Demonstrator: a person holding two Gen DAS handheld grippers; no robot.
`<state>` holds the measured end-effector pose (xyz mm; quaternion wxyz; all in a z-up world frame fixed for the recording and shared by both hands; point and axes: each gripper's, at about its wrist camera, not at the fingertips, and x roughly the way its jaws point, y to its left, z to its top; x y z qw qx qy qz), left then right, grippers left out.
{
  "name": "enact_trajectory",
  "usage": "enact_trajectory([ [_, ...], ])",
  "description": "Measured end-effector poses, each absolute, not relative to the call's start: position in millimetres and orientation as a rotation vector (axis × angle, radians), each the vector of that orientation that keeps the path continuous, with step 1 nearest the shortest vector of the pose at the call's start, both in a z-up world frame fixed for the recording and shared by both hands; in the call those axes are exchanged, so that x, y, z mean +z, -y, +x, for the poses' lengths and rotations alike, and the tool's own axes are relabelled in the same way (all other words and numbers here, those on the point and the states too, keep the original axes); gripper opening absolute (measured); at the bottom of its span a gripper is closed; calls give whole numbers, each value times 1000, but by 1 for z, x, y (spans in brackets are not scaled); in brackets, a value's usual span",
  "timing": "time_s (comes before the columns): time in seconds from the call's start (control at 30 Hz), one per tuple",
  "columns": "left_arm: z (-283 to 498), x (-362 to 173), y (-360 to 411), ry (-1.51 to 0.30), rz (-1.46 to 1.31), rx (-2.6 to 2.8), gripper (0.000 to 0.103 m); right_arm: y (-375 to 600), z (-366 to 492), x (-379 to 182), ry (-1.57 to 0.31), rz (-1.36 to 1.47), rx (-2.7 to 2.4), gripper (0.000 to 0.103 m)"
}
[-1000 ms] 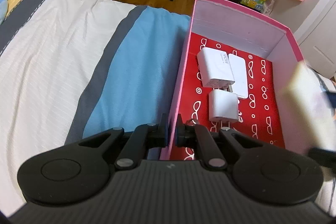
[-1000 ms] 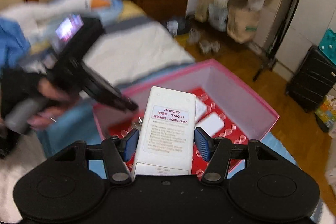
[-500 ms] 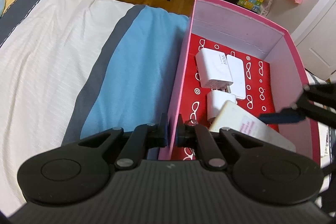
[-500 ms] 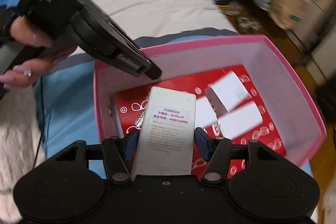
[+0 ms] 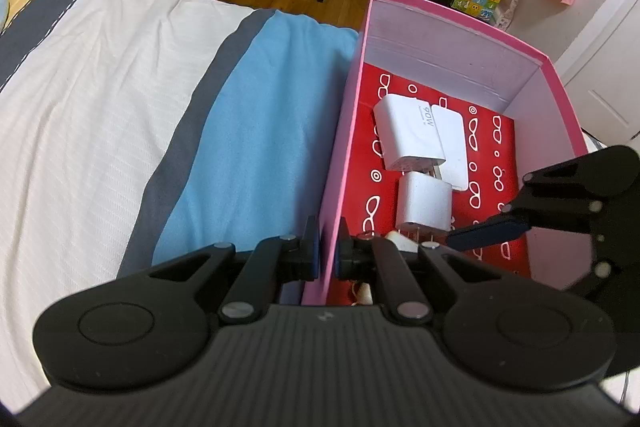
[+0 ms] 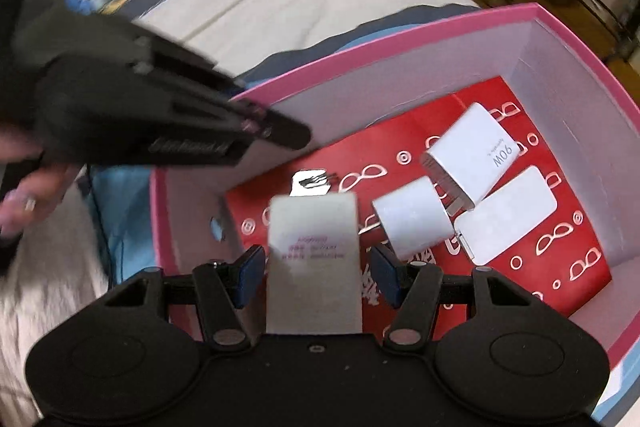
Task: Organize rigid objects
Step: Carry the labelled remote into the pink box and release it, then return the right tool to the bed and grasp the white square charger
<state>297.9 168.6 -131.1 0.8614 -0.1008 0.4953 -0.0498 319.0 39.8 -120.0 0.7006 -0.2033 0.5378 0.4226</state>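
My bed [image 5: 120, 99] filled the left of the left wrist view. The pink box [image 5: 460, 31] sat on it at right; my left gripper [image 5: 328, 253] pinched its near wall. Only the right wrist view showed the white remote [image 6: 314, 263], blurred, at lower centre, long axis pointing up the frame into the box, between the spread fingers of my right gripper [image 6: 316, 277], neither pad touching it. Inside lay a 90W charger [image 6: 474, 157], a flat white block [image 6: 506, 213] and a small plug [image 6: 412, 221].
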Motion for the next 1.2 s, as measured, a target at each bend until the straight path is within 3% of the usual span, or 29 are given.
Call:
enact_trajectory([
  [0.07, 298, -132, -169, -1040, -211, -105, 6, -41, 324, -122, -1226, -403, 926, 37],
  [0.3, 299, -133, -169, -1042, -211, -104, 6, -56, 307, -123, -1214, -434, 951, 23],
  [0.5, 299, -135, -170, -1038, -214, -102, 6, -32, 299, -115, -1166, -363, 865, 25],
  [0.63, 299, -134, -169, -1040, -215, -99, 6, 8, 269, -82, -1051, -275, 846, 36],
  [0.87, 299, -132, -166, -1050, -204, -84, 6, 96, 222, -25, -940, -223, 711, 41],
  [1.0, 296, -125, -167, -1025, -205, -86, 6, 137, 199, -27, -942, -310, 628, 43],
  [1.07, 296, -125, -167, -1032, -207, -84, 6, 151, 194, -34, -959, -346, 586, 54],
  [1.2, 294, -124, -165, -1033, -200, -77, 5, 164, 184, -56, -968, -449, 537, 55],
])
